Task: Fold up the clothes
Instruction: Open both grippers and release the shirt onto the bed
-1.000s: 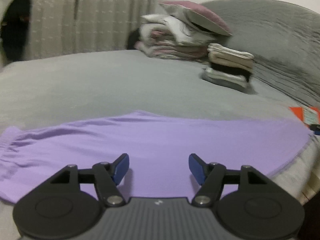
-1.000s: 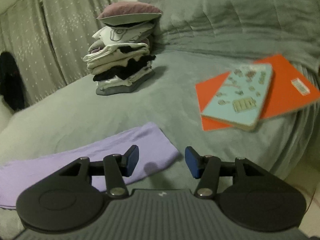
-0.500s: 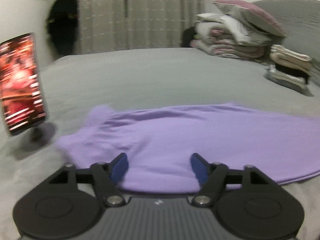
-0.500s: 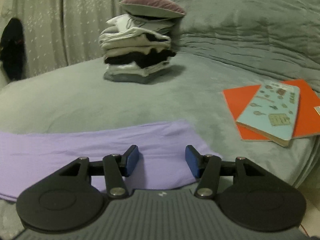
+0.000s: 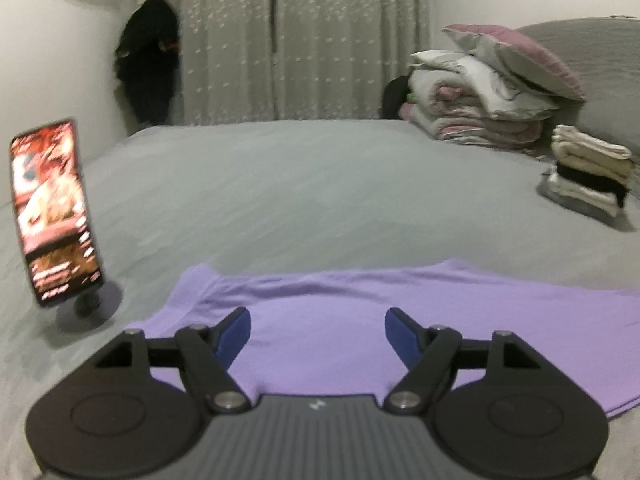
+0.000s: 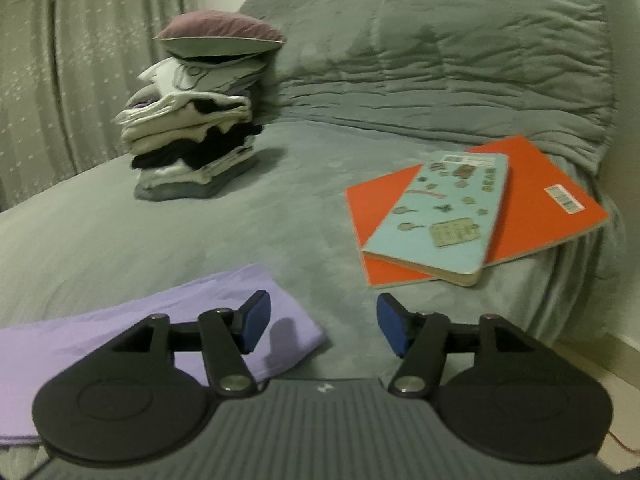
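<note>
The lilac garment (image 5: 360,320) lies flat along the near edge of the bed (image 5: 320,184), and with our left claw (image 5: 318,330) apart and empty and our right claw (image 6: 323,330) opening beside its right end, we risk pinching bedcover too or dragging the fold askew.

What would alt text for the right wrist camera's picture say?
An open gripper, its jaws opening with nothing between them, hovers over the end of a folded lilac garment on a grey bed. Beyond lie a pale blue book atop an orange one, and a stack of folded clothes.
</note>
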Tool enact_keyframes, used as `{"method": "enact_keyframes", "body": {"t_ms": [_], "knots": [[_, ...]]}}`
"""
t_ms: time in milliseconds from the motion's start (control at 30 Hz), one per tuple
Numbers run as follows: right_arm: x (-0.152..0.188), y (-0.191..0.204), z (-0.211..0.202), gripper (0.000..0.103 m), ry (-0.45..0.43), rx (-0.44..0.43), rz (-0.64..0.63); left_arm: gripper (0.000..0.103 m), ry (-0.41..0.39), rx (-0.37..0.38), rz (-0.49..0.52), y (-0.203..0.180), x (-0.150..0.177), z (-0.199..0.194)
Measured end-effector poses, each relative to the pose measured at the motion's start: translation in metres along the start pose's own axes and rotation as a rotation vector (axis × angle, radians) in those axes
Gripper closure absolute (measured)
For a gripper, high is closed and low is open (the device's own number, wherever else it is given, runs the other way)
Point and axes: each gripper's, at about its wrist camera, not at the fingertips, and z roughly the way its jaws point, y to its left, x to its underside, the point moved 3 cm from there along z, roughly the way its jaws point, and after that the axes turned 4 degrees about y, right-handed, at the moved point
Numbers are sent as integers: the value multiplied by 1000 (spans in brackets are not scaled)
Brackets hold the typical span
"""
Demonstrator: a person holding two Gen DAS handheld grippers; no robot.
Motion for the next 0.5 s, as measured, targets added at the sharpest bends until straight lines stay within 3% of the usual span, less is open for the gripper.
{"method": "enact_keyframes", "body": {"t_ms": [100,333,500], "knots": [[-1,-7,-2,39,3,11,20,23,8,21,13,-16,-7,2],[-1,-13,-5,38,-1,33,1,23,157,-1,-63,-34,-11,22],[0,-9,-7,38,-5,18,-23,23,174,70,-160,-38,-14,23]]}}
